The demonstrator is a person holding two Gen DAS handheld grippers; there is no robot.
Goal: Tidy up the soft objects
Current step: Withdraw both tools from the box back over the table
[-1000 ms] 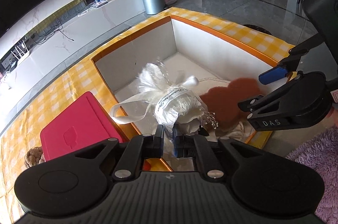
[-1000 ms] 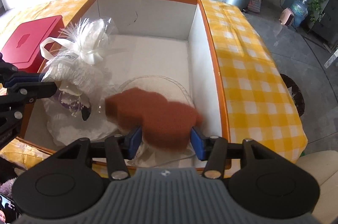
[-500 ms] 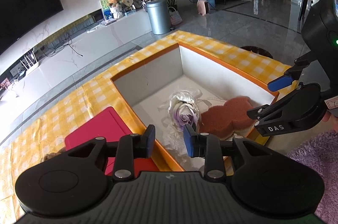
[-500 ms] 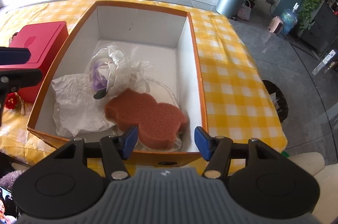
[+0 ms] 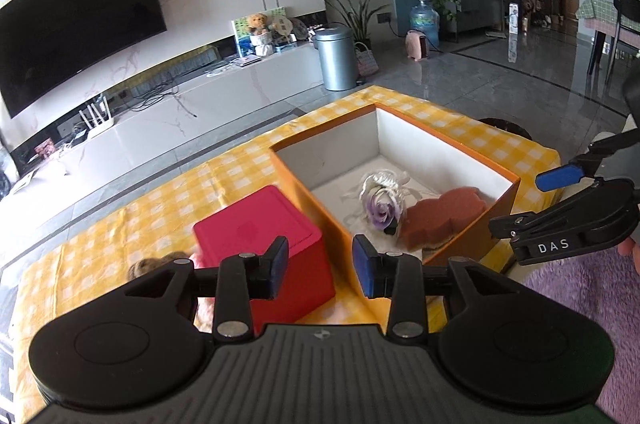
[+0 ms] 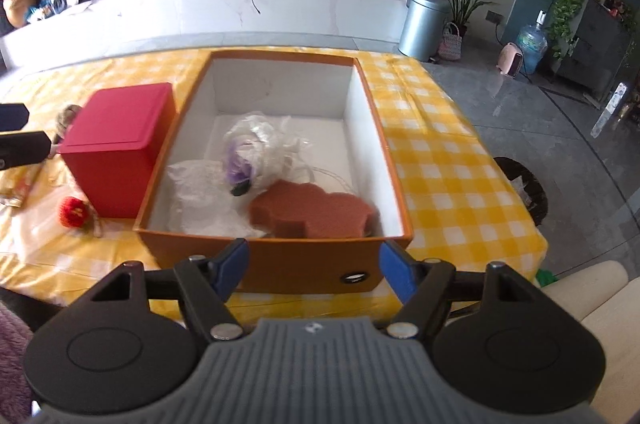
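An orange box [image 6: 276, 266] with a white inside stands on the yellow checked cloth. In it lie a brown sponge [image 6: 314, 210], a wrapped purple flower [image 6: 250, 154] and white crumpled paper [image 6: 202, 192]. The box [image 5: 460, 256], sponge [image 5: 444, 216] and flower [image 5: 382, 208] also show in the left wrist view. My left gripper [image 5: 320, 266] is open and empty, pulled back above the box's near corner. My right gripper [image 6: 314, 270] is open and empty, in front of the box's near wall; it also shows in the left wrist view [image 5: 560, 200].
A red box [image 6: 116, 148] stands left of the orange box. A small red knitted thing [image 6: 74, 211] and a brown plush [image 6: 66, 116] lie near it on the cloth [image 6: 448, 176]. A purple fluffy rug [image 5: 588, 304] lies at the near side.
Both grippers let go and opened. The flower bundle and the sponge now lie in the box. Both grippers have pulled back and up, away from the box.
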